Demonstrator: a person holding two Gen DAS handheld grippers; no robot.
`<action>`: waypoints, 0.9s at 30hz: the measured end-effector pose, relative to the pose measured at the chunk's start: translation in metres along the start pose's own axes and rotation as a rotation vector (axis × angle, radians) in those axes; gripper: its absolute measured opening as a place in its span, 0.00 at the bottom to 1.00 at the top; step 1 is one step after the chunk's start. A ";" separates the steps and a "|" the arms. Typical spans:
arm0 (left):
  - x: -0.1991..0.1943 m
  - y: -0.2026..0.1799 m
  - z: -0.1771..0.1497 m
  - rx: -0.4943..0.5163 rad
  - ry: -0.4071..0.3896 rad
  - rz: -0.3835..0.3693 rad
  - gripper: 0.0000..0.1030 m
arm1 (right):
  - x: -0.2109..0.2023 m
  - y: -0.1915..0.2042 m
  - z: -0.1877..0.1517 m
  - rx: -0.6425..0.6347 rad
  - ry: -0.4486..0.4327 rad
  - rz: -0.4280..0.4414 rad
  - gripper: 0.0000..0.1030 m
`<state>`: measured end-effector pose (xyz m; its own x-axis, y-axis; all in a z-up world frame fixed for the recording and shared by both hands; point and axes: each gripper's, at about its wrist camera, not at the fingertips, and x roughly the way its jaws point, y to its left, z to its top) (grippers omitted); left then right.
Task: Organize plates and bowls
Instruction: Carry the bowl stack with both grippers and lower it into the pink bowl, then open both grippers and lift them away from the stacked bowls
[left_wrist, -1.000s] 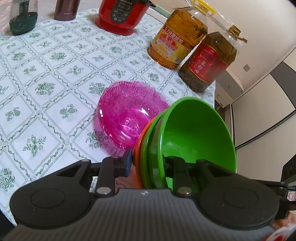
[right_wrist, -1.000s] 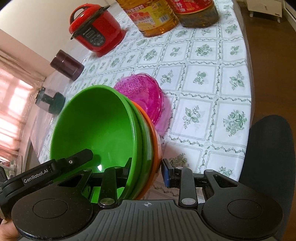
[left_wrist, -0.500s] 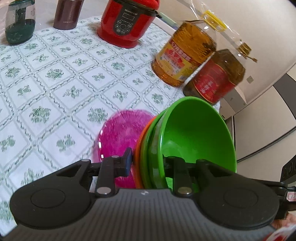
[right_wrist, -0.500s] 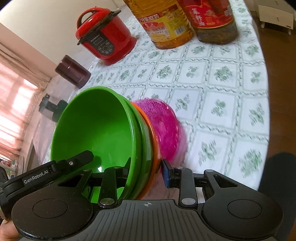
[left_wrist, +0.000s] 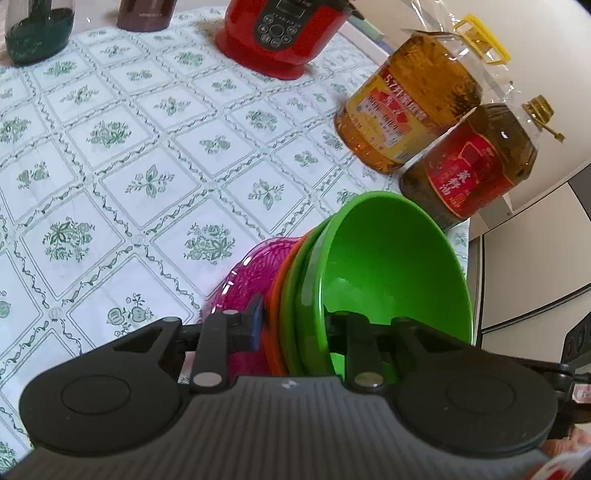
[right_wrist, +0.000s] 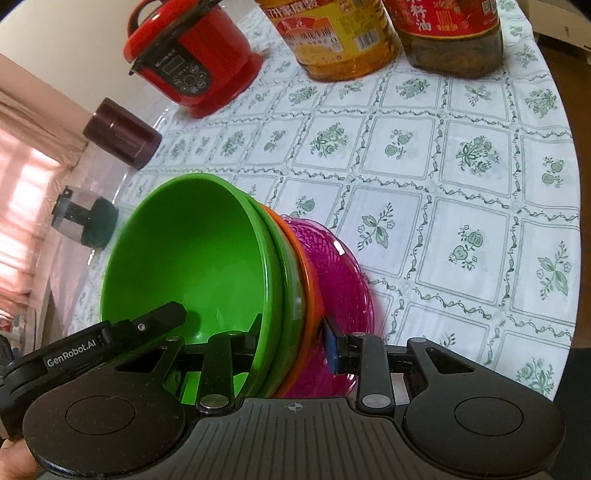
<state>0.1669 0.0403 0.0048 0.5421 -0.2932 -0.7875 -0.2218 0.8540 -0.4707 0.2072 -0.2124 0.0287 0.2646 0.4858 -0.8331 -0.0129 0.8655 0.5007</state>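
Note:
A nested stack of two green bowls (left_wrist: 391, 269) and an orange bowl (left_wrist: 275, 295) is held tilted between both grippers. My left gripper (left_wrist: 291, 328) is shut on one side of the stack's rim. My right gripper (right_wrist: 291, 343) is shut on the opposite side of the green bowls (right_wrist: 192, 258) and orange bowl (right_wrist: 308, 295). A clear pink bowl (left_wrist: 245, 284) sits directly under the stack, on the tablecloth; in the right wrist view the pink bowl (right_wrist: 343, 284) looks pressed against the orange one.
Two large oil bottles (left_wrist: 410, 110) (left_wrist: 476, 166) stand at the table's far edge. A red rice cooker (right_wrist: 192, 62), a dark brown canister (right_wrist: 122, 136) and a jar with dark contents (right_wrist: 85, 221) stand further back. The table edge (right_wrist: 570, 258) runs on the right.
Both grippers have carried the bowl stack over to the pink bowl and lowered it; the pink bowl went from lying apart to being tucked right under the stack.

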 end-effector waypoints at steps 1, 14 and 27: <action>0.002 0.001 0.000 -0.002 0.004 0.001 0.21 | 0.002 0.000 0.001 0.001 0.001 -0.003 0.31; 0.006 0.006 -0.006 -0.007 0.011 0.009 0.22 | 0.013 -0.003 0.000 -0.017 0.025 -0.010 0.31; 0.007 0.013 -0.012 -0.046 0.003 -0.027 0.30 | 0.007 -0.009 -0.004 -0.004 -0.014 0.047 0.55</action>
<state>0.1581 0.0441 -0.0111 0.5461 -0.3172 -0.7753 -0.2444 0.8249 -0.5097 0.2051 -0.2164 0.0169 0.2775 0.5241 -0.8052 -0.0294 0.8423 0.5381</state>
